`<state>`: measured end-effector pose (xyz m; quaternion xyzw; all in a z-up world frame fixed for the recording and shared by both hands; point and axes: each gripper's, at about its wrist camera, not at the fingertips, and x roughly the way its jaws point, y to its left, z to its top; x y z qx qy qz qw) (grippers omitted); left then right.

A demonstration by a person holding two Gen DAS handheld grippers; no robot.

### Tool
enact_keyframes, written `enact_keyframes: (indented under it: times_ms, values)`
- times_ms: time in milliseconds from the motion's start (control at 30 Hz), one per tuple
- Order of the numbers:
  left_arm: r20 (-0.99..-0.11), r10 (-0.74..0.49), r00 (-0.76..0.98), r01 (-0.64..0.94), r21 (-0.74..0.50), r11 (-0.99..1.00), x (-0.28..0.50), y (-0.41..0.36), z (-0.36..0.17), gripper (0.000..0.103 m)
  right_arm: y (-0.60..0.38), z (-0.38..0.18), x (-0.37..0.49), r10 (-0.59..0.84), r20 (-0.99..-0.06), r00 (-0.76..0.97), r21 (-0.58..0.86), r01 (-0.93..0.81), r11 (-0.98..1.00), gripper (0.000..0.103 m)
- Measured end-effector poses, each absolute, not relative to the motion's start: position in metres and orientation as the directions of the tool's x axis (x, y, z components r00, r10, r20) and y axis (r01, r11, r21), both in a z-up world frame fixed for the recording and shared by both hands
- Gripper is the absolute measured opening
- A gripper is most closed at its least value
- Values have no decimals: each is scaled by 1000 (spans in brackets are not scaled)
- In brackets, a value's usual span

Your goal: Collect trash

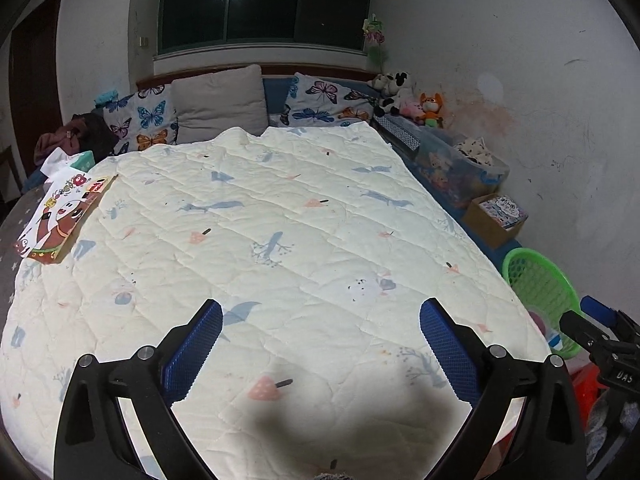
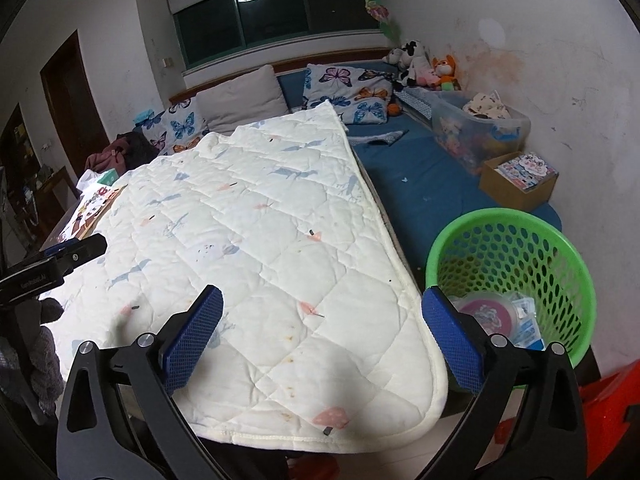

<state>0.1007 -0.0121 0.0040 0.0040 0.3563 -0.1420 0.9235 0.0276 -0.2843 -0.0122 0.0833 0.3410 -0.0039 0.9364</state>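
I am at the foot of a bed (image 1: 460, 208) covered by one cream quilt (image 1: 280, 220) printed with blue and pink shapes. It takes up most of both views and runs lengthwise away from me toward the pillows (image 1: 220, 100) under a dark window (image 1: 264, 12).

To the right of the quilt's near corner stands one green perforated basket (image 2: 516, 248). It already holds trash: a round pink lid (image 2: 486, 314) and a blue-and-white packet (image 2: 528, 320), with other bits I cannot make out.

The one loose thing I judge as still to collect is a flat picture carton (image 1: 56, 216) with a cartoon print. It lies at the quilt's far left edge, its long axis running up the bed. It is well apart from both tools, ahead and to the left, so my left hand is the nearer one. The basket is on the opposite side, just beside my right tool.

My left tool (image 1: 320, 344) hangs over the near quilt with its two blue pads spread as wide as they go and nothing between them. My right tool (image 2: 322, 344) is likewise fully open and empty, above the quilt's near right corner.

Count: two tools, one basket, one carton, one quilt.
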Motion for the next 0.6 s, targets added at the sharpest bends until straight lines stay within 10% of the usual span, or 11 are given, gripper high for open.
enact_keyframes:
  times_ms: [600]
  values:
    - [-621,-211,755,230,-51,972,77,-9,11,96,-259,-12,12,9,-627,779,82,54,995,99]
